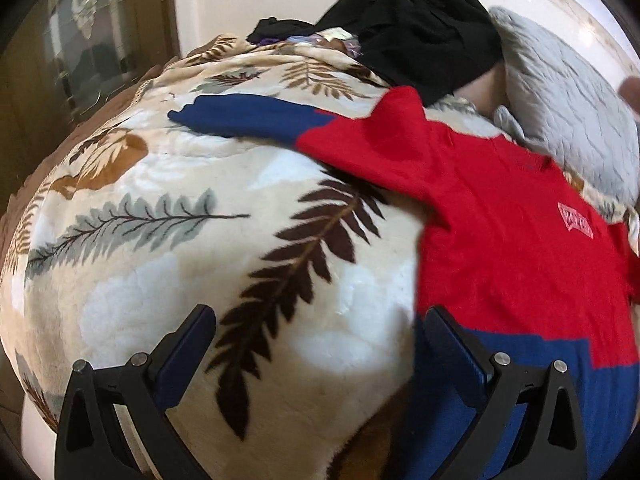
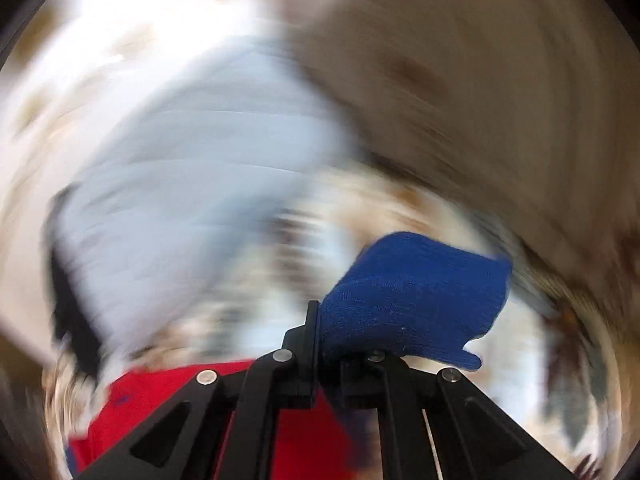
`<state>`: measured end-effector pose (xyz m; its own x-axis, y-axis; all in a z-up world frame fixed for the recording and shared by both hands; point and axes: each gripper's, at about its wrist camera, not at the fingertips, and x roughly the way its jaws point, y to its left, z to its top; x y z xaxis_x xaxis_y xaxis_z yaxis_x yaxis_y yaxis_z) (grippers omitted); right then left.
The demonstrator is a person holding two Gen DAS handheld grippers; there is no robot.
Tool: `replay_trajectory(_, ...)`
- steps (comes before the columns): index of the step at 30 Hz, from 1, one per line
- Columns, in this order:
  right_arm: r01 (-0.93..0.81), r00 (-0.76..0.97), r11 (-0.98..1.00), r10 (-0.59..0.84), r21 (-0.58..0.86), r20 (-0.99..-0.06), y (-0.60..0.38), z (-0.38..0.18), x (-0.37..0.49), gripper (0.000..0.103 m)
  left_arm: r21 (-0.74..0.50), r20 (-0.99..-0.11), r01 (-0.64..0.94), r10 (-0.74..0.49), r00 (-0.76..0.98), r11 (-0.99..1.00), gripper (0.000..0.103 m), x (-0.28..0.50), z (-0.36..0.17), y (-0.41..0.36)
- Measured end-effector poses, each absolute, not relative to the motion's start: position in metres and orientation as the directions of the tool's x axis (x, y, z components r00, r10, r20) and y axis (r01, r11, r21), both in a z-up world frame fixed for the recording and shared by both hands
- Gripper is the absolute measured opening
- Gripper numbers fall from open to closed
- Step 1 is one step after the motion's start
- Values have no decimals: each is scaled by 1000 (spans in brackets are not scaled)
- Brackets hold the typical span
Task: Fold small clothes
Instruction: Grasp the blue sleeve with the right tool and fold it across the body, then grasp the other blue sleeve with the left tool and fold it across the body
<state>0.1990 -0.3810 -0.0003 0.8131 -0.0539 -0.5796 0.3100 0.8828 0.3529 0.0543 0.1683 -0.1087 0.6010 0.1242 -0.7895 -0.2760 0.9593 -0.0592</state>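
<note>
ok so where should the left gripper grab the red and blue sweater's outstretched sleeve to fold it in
Judging by its pose, take the sleeve of the sweater at its blue cuff end, coming from the far left over the leaf-print blanket. It lies flat and straight, its tip free. The left gripper is open; the right gripper already pinches the other blue cuff.

One red-and-blue sweater (image 1: 500, 232), one black garment (image 1: 420, 28), one grey pillow (image 1: 568, 120), one leaf-print blanket (image 1: 200, 208), two tongs.
</note>
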Motion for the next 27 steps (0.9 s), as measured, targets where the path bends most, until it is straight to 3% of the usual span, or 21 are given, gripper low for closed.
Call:
replay_trajectory(3,32,863,939,147,342,-484,-261,22,204,11,-80,-778,-281,116,617,956,103,52,-103,170)
replay_trajectory(5,-119,802,923,306,365,-513,-193,-4,212,32,-86,-771,-277,112,627,957,103,52,-99,170)
replay_trajectory(6,-158,759,915,353,370,-547,-175,-21,217,87,-88,-768,-272,108,631,958,103,52,-96,170)
replay_trajectory(7,-178,690,913,381,366,-616,-150,-53,224,102,-91,-767,-266,103,634,960,103,54,-94,169)
replay_trajectory(10,-101,553,891,419,442,-720,-141,-116,228,100,-101,-762,-235,77,643,967,103,59,-83,163)
replay_trajectory(15,-2,656,834,417,552,-628,-200,-110,197,101,-154,-740,-148,-14,673,977,103,92,-64,140)
replay_trajectory(18,11,681,829,404,559,-611,-215,-107,168,101,-264,-750,-68,-160,642,962,103,138,-60,113)
replay_trajectory(21,14,682,832,398,555,-613,-228,-111,151,101,-312,-781,-107,-191,595,944,102,184,-74,97)
replay_trajectory(23,28,676,839,385,543,-629,-226,-122,147,101,-291,-827,-134,-179,534,947,84,209,-95,85)
replay_trajectory(24,37,665,839,385,543,-640,-228,-132,144,101,-253,-872,-159,-153,466,954,44,220,-112,81)
replay_trajectory(26,60,651,833,385,550,-654,-234,-141,138,101,-180,-884,-193,-72,462,964,32,224,-118,79)
replay_trajectory(27,56,657,832,386,552,-647,-236,-140,135,101,-151,-884,-184,-49,465,971,18,221,-113,76)
